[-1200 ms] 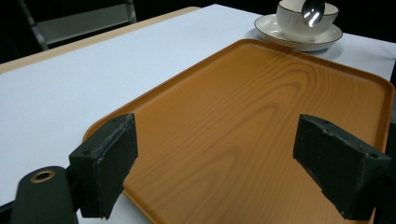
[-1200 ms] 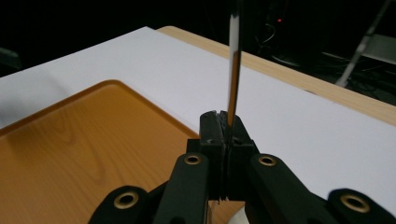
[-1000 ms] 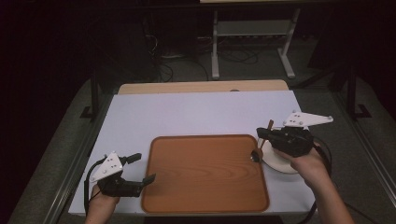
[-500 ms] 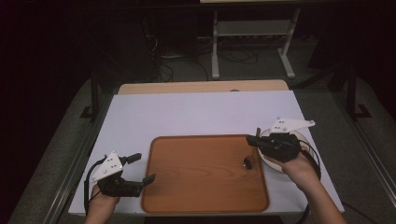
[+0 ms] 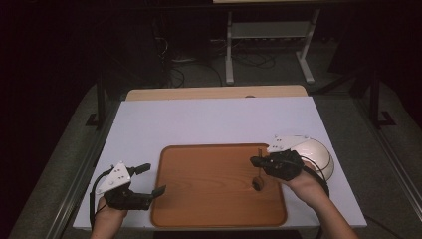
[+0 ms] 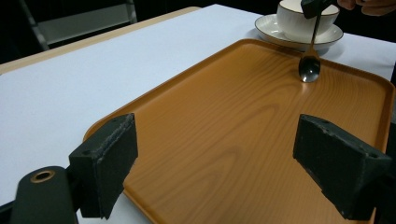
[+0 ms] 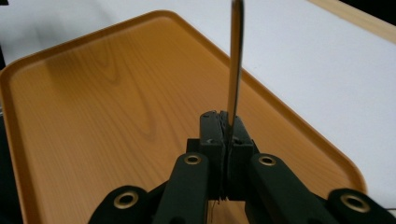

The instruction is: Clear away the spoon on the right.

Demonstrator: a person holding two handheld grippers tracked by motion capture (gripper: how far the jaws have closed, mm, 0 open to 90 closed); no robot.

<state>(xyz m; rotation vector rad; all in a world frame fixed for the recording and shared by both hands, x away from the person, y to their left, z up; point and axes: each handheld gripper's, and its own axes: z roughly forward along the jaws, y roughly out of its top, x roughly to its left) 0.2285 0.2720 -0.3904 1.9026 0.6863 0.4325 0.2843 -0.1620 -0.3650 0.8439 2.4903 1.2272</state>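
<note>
One spoon (image 6: 310, 59): polished metal, slim flat handle, oval bowl with a dark mirror finish. It hangs bowl-down from the right gripper (image 5: 260, 161), whose two black jaws are clenched on the handle; in the right gripper view the handle (image 7: 235, 65) runs on straight past the pinched tips. In the left gripper view the bowl sits directly below those tips, at or just above the surface of the tray (image 5: 209, 209); contact cannot be judged. One tray: rectangular, rounded corners, low raised rim, orange-brown wood grain with a smooth sheen. It lies under the right jaws and between the two grippers. One cup (image 6: 306, 21): white glazed ceramic, round, with a thin dark line at the lip, standing on one white saucer (image 6: 270, 29), round and shallow, just behind the right gripper and off the tray's far right edge. One left gripper (image 5: 150, 180): jaws released and wide apart, nothing between the rough, foam-like black pads (image 6: 108, 164), resting at the tray's near left edge. One table (image 5: 209, 122), flat, matte white surface, with a pale wooden strip along the far side.
</note>
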